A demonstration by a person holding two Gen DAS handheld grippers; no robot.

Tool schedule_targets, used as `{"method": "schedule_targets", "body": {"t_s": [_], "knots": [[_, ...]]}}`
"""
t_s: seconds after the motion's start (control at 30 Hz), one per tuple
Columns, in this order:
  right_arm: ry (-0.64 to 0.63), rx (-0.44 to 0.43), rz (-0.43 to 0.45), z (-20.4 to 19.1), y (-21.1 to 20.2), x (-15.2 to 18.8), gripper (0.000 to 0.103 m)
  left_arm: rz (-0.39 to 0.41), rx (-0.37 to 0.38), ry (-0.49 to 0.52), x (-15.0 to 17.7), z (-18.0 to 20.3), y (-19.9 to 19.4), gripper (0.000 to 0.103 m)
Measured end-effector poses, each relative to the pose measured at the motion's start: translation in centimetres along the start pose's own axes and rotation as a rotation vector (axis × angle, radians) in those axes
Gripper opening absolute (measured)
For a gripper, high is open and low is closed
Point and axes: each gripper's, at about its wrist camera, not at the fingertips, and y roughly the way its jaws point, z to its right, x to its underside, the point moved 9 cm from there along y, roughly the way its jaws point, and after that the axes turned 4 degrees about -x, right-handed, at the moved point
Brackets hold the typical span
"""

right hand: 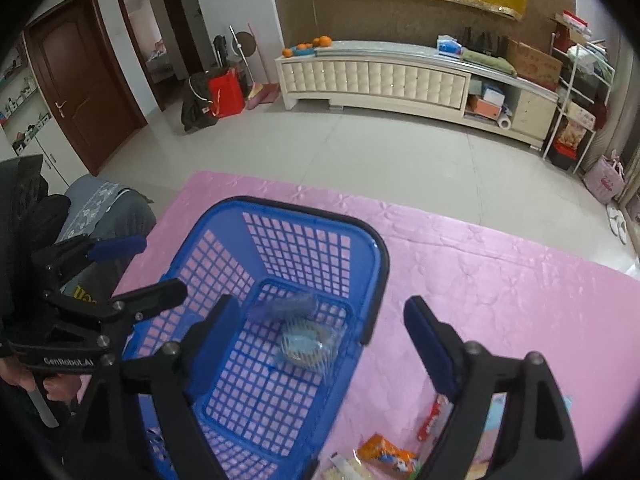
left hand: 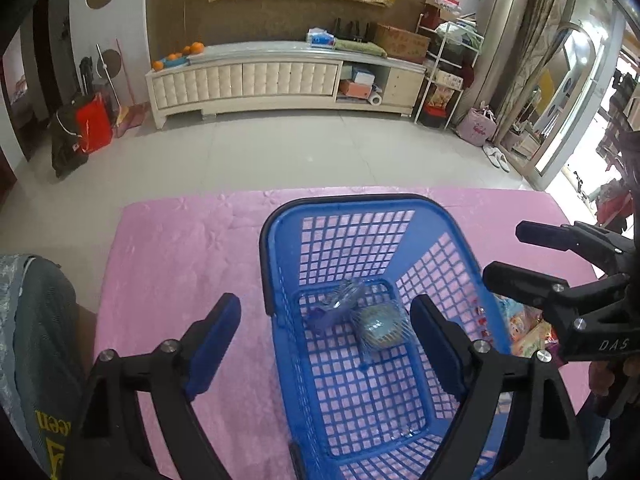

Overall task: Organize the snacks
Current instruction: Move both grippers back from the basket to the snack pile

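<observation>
A blue plastic basket (left hand: 280, 248) stands on a pink cloth; it also shows in the right wrist view (right hand: 380, 264). Inside lies a clear-wrapped snack with a round blue piece (left hand: 378, 326), blurred in the right wrist view (right hand: 304, 342). My left gripper (left hand: 326, 328) is open and empty over the basket's left rim. My right gripper (right hand: 320, 334) is open and empty over the basket's right rim; it also shows in the left wrist view (left hand: 508, 252). Loose snack packets lie right of the basket: an orange one (right hand: 384, 454) and a red one (right hand: 434, 416).
The pink cloth (left hand: 176, 264) covers the table; beyond its far edge is tiled floor and a white cabinet (left hand: 248, 80). A grey cushioned seat (right hand: 104, 208) sits to the left. More colourful packets (left hand: 524, 326) lie right of the basket.
</observation>
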Motion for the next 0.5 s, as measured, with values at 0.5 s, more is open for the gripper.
{"method": "schedule_targets", "body": {"t_s": [0.5], "knots": [[0.099,0.044,0.083,4.8,-11.8,4.7,0.087,0.083,-0.015,0.104,2.2,8.7,-8.8,0.085]]}}
